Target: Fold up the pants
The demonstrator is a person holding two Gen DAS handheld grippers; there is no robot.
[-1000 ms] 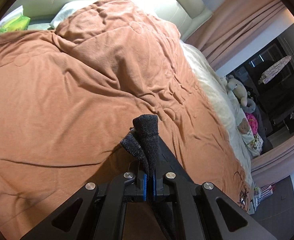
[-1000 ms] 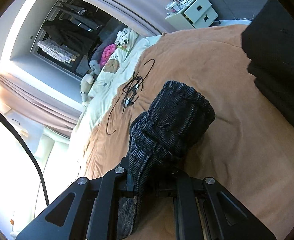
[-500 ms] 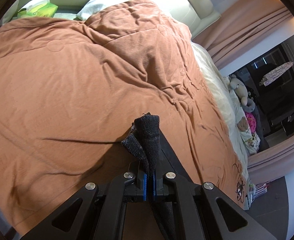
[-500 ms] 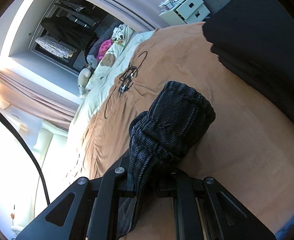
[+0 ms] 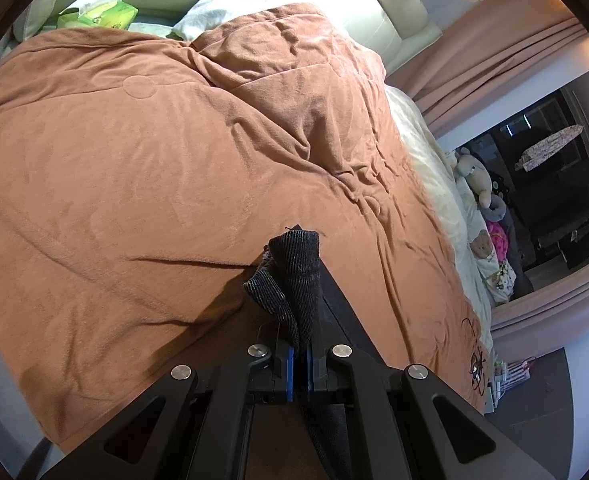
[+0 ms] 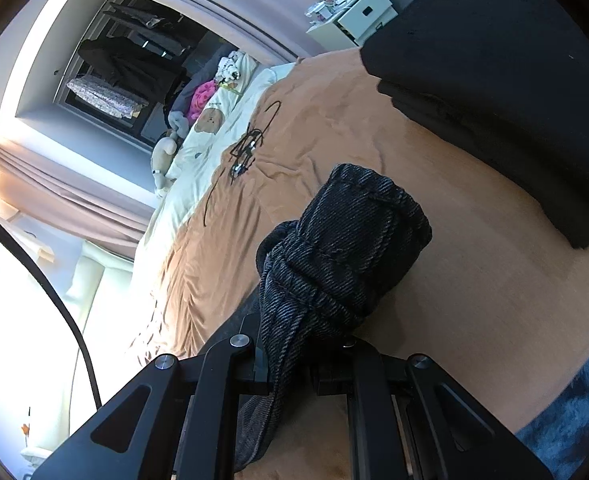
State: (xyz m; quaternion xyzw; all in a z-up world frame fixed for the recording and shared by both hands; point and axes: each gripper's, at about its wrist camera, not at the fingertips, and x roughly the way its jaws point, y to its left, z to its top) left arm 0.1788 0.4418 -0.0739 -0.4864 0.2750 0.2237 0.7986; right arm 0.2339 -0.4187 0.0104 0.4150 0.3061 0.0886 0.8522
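Dark grey ribbed pants (image 5: 294,276) stick up in a small tuft from my left gripper (image 5: 301,354), which is shut on the fabric above an orange-brown bedspread (image 5: 142,184). A thick bunch of the same pants (image 6: 342,256) bulges out of my right gripper (image 6: 306,356), also shut on the cloth. More of the fabric hangs down below both sets of jaws. The pads of the right gripper are hidden by the bunched cloth.
A stack of black folded clothes (image 6: 494,80) lies on the bed at the right. Black hangers (image 6: 246,148) rest on the bedspread near a cream blanket (image 6: 222,116) with soft toys. A white pillow (image 5: 210,12) and green packet (image 5: 102,12) sit at the headboard.
Both grippers have drifted across the bed while holding the pants. In the left view the bedspread slid down and right; in the right view the black stack came closer.
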